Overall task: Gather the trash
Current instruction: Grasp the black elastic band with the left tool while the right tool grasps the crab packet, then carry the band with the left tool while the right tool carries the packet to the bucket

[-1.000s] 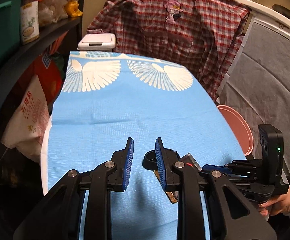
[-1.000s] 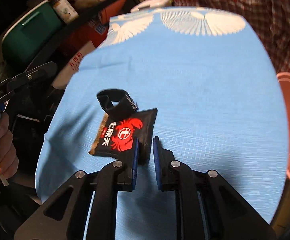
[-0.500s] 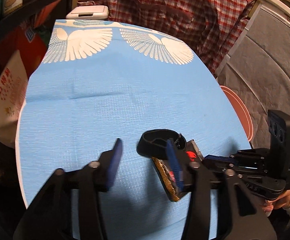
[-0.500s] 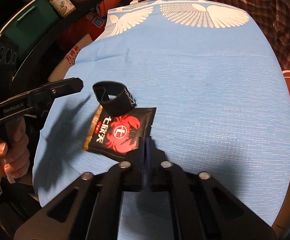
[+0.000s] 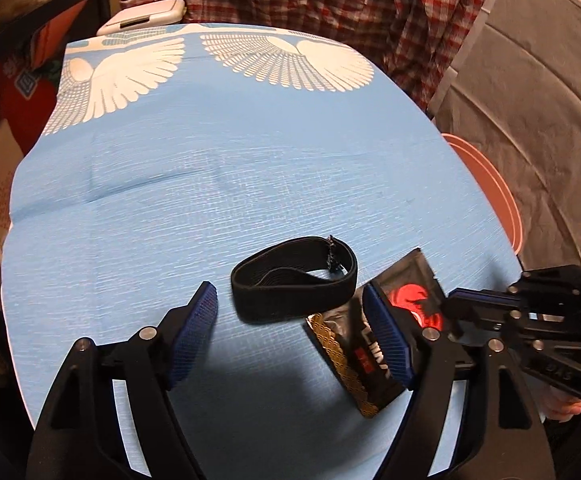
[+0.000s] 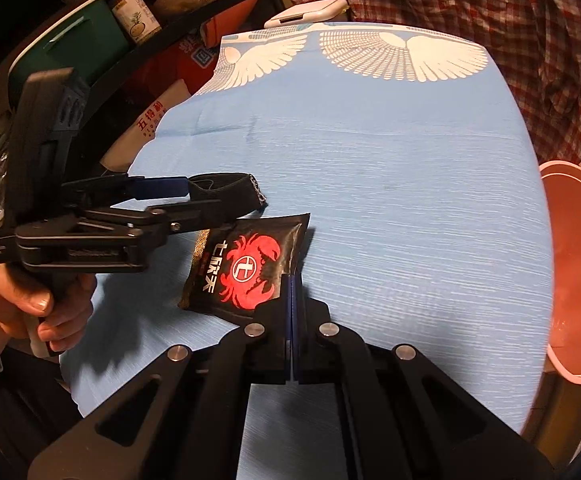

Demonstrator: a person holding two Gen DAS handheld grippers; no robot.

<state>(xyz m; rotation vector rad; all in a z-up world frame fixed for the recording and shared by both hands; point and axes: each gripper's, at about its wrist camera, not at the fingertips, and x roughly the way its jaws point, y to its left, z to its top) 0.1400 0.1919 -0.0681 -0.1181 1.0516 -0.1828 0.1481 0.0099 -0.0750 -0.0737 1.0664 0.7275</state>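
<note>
I keep the right gripper (image 6: 292,300) pressed together on one corner of the black snack packet (image 6: 250,266), the one with a red crab printed on it, because a thin flat wrapper is easiest to lift by its edge. The packet seems a little raised at that corner, and it is near the front edge of the blue cloth (image 5: 250,160) that covers the tabletop. My left gripper (image 5: 294,332) has its jaws wide apart and holds nothing. It stands around the near side of the black elastic band (image 5: 294,284), which lies as a loop on the cloth, touching the far end of the packet. I judge I placed it so in order to take the band as the second piece of trash. Past the right edge of the tabletop I see a pink bin (image 6: 578,272). Its inside looks empty as far as I can see, but the bottom is not clear. I believe the packet must go there.
</note>
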